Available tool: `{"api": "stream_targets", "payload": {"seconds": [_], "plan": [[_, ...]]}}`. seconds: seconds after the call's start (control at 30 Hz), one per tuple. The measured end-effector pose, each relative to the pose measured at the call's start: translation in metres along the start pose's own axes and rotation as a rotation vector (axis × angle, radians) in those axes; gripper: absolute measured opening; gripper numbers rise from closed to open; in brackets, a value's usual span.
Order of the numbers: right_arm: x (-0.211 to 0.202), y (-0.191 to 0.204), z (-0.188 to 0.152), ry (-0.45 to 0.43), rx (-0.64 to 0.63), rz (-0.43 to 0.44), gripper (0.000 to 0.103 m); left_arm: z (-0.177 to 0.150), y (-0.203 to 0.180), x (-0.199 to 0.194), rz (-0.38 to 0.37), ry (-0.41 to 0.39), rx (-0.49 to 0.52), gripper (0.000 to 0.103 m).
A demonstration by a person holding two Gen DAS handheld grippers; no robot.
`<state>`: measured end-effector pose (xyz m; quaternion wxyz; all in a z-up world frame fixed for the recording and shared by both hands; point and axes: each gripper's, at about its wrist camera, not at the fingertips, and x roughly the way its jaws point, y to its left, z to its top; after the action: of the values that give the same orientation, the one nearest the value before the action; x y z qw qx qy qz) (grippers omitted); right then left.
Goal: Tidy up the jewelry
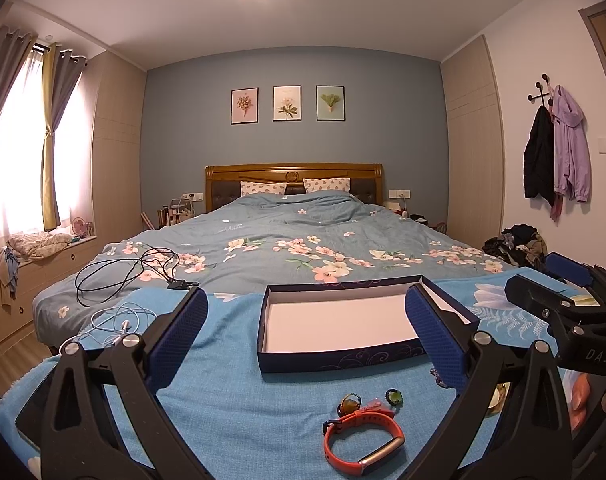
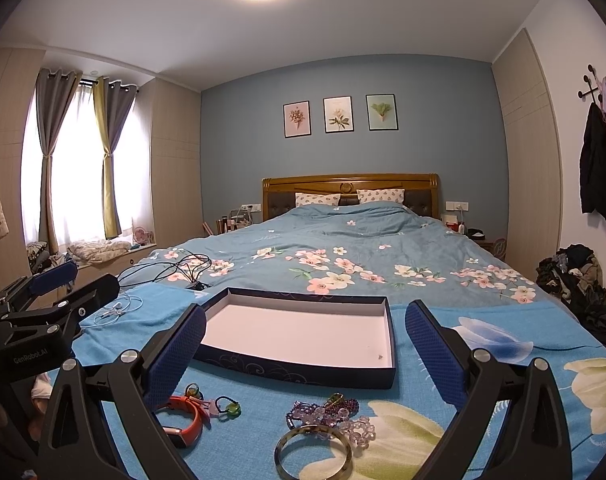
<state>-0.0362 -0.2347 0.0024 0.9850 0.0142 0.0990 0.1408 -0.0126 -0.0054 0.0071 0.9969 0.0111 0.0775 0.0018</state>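
2 grippers, left gripper and right gripper, hang wide and empty; I keep them back for choosing. Orange wristband, bangle, beads lie near me, just short of the empty box.

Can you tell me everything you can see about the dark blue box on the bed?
The box is a shallow open tray, most likely cardboard. It is dark navy outside with pale swirl patterns on its front wall, and plain white inside. It lies flat on the bright blue flowered cloth, with no lid on it. It looks nearly empty: only one tiny speck shows near its front right corner. Neither gripper touches it, and the jewelry lies on the cloth in front of it.
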Motion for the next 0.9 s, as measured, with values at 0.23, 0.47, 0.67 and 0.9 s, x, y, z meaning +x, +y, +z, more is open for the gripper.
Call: {"api": "stream_targets", "payload": {"seconds": [0.23,0.47,0.67,0.9], "plan": [[0.0007,-0.0005,0.0001,0.002,0.0,0.002,0.096,-0.0022,0.001,0.0017,-0.001,0.002,-0.001,0.097],[0.0029,-0.0018,-0.0009,0.008,-0.001,0.003,0.096,-0.0034,0.0001,0.0023,-0.004,0.005,-0.003,0.097],[0.0033,-0.0026,-0.0018,0.008,0.001,0.003,0.096,-0.0041,-0.0002,0.0029,-0.005,0.008,-0.003,0.097],[0.0042,-0.0036,-0.0026,0.012,0.002,0.004,0.096,-0.0055,-0.0007,0.0032,-0.005,0.011,-0.003,0.097]]}}
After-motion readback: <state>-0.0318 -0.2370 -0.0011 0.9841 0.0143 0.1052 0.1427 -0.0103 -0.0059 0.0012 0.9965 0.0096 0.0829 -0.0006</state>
